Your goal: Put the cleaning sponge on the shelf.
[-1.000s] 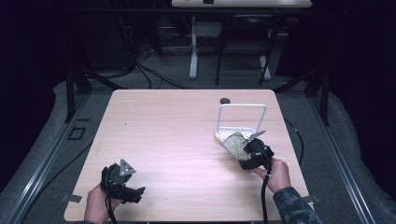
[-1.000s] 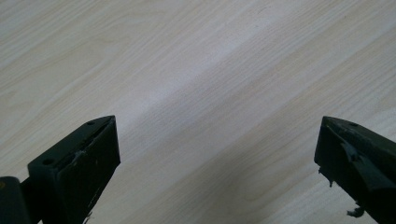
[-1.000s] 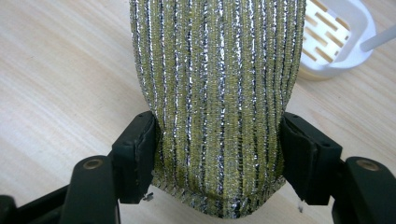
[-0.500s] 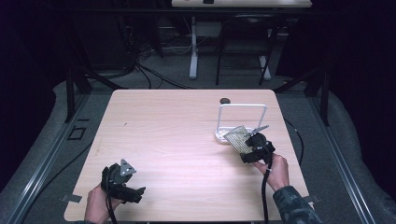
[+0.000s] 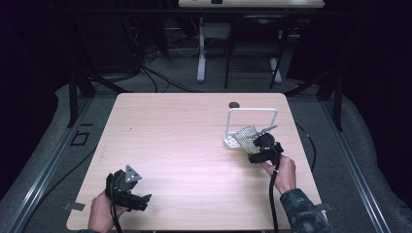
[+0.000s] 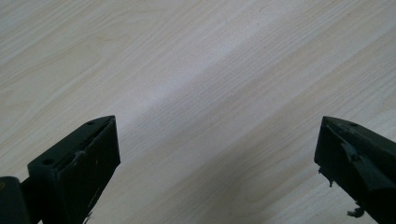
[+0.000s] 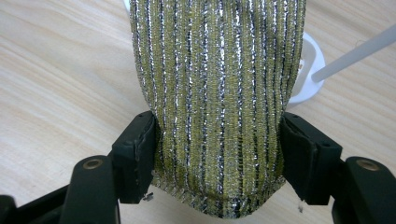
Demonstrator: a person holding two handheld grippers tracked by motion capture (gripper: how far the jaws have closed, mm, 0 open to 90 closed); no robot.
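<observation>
So the step in hand looks like hanging: the striped scouring pad, a gold-and-silver metallic knit thing, is gripped by the right gripper and held up against the white wire rack at the right of centre in the high view, just in front of the rack's round base. In the right gripper view the pad is squeezed on both sides by the black fingers, its lower end bulging out below them and the rest running up to the top of the frame, so the fingers are clenched on it, no question. Whether the pad is already touching the rack's bar can't be told from here. The next move, as a guess, calls for the pad being lifted over the top bar and draped so it stays put, and only then let go; the thin white rod at the upper right of that view needs to be cleared. The right forearm is angled up from the lower right of the high view, gripper tilted toward the rack. The left gripper is parked low at the lower left above the table, fingers spread wide with nothing between them.
</observation>
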